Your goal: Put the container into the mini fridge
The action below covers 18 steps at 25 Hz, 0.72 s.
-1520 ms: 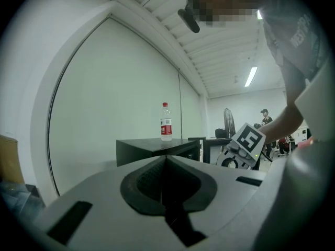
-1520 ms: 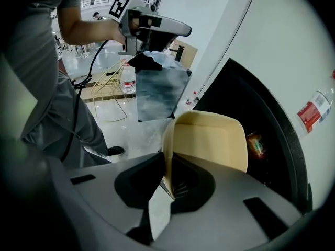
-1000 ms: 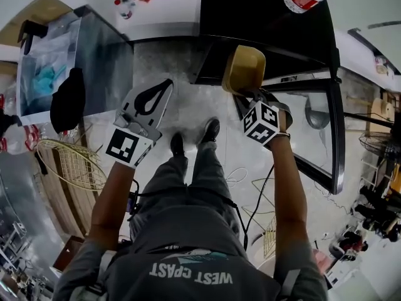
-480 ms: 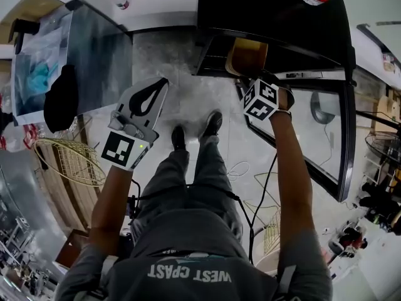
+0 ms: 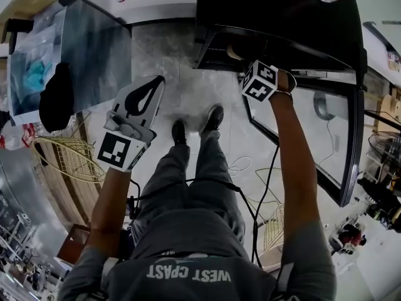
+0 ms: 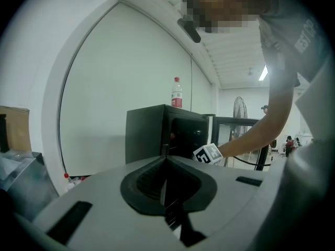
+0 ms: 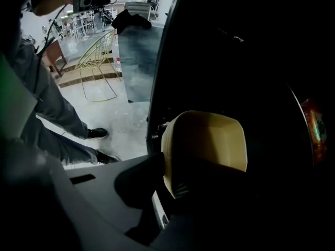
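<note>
Fingers of R gripper (image 7: pixel 166 191) pinch rim of tan container (image 7: pixel 207 140), now inside dark mini fridge (image 5: pixel 276 17), glass door (image 5: pixel 326 137) swung open. L gripper (image 6: pixel 165 163) fingers pressed together w/ nothing betw. them, held over floor (image 5: pixel 188 99), well apart from fridge.

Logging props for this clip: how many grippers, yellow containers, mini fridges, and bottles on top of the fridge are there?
Grippers: 2 (left gripper, right gripper)
Yellow container: 1
Mini fridge: 1
Bottle on the fridge: 1
Total: 5
</note>
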Available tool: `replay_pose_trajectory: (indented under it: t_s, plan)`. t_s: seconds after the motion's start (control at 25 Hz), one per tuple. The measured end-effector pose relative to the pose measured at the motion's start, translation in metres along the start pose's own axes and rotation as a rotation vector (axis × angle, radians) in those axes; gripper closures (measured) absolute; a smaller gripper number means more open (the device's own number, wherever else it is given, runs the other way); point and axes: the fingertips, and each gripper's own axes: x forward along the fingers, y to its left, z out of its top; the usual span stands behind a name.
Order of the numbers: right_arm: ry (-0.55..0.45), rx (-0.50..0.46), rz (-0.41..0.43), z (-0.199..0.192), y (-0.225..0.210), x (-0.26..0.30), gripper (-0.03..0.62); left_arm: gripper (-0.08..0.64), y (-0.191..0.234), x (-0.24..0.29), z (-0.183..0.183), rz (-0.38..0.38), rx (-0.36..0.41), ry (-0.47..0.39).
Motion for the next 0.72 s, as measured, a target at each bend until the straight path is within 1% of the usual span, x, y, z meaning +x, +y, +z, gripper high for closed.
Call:
replay_pose_trajectory:
  t_s: [0.44, 0.72]
  plan:
    - [0.028, -0.012, -0.016, 0.001, -0.026, 0.033, 0.543, 0.545, 0.012, 0.000, -0.014, 0.020, -0.013, 0.022]
    - [0.029, -0.023, -0.051, 0.001, -0.048, 0.043, 0.541, 0.545, 0.014, 0.004, -0.014, 0.024, -0.013, 0.030]
